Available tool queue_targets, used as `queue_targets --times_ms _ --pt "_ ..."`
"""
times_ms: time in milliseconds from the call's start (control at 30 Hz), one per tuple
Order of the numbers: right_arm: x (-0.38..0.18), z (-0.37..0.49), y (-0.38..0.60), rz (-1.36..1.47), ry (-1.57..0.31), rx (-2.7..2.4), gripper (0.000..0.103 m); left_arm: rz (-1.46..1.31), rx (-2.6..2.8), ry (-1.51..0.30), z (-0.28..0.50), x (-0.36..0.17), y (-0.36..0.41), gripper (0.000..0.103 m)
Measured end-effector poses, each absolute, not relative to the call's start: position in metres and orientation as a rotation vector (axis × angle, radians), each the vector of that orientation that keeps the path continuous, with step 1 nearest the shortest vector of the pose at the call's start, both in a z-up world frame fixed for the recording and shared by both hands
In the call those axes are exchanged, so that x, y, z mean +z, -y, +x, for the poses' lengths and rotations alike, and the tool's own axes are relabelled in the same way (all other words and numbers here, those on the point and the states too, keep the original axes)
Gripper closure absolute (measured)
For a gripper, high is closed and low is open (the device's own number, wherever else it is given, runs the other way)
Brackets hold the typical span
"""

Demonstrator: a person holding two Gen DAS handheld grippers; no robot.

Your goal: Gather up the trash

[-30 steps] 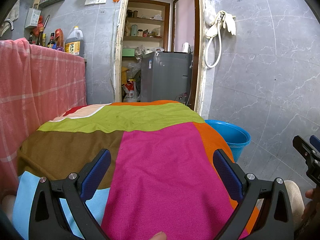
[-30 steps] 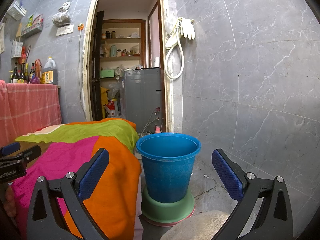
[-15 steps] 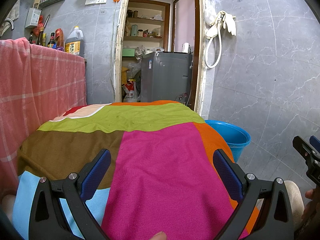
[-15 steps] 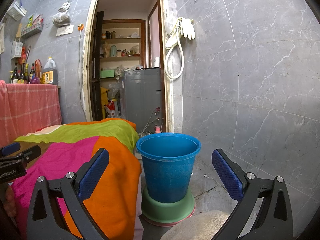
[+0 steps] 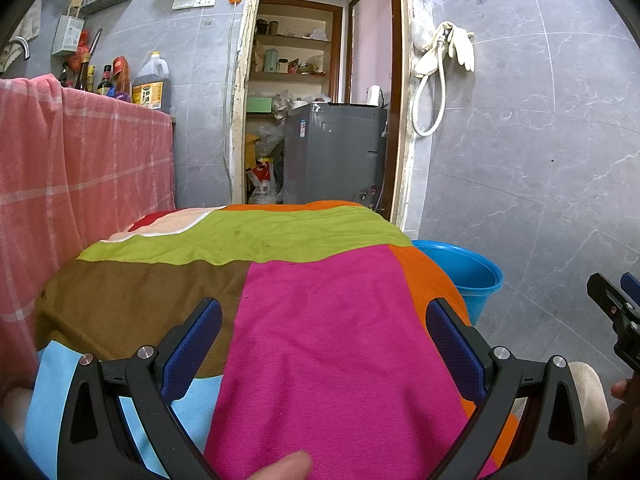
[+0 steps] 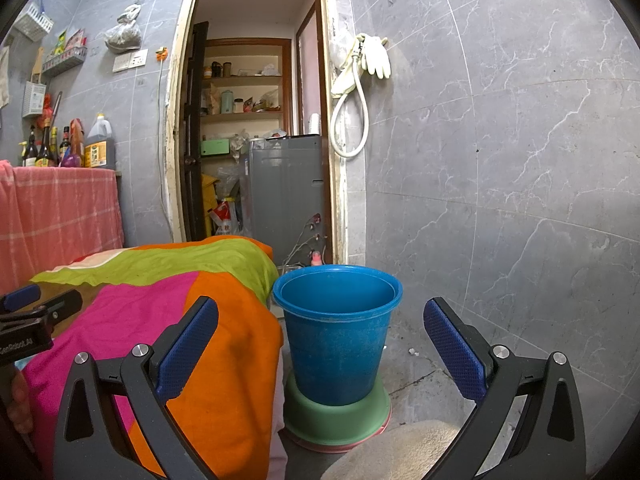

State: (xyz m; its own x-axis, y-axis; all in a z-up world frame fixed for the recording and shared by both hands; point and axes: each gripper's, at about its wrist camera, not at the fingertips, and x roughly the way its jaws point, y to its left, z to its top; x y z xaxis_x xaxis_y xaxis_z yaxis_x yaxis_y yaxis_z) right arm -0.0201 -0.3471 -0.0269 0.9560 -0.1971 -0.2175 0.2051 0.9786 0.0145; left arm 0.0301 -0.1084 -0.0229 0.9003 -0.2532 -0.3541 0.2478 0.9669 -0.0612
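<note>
Beside patchwork cloth (image 6: 168, 320), blue bucket (image 6: 338, 344) btwn wide-open right tool (image 6: 320, 344) fingers

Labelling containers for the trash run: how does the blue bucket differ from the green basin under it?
The blue bucket is tall and tapered; the green basin is low and wide. The bucket stands upright, mouth open upward, and shows no trash inside, while the basin's inside is hidden by the bucket set on it. The bucket's wall looks scuffed; the basin's looks smooth. Both are round and sit beside the patchwork cloth.
</note>
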Motion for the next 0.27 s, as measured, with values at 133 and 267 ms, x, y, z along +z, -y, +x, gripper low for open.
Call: queue_targets --times_ms 133,267 --pt "-0.0275 -0.0198 0.3472 0.037 -0.218 -0.204 0.000 -0.006 -0.253 -0.363 0.0302 -0.0229 0.1091 0.003" --pt "-0.0271 -0.0202 0.3463 0.038 -0.216 -0.205 0.000 -0.006 -0.250 -0.359 0.0307 -0.0232 0.1089 0.003"
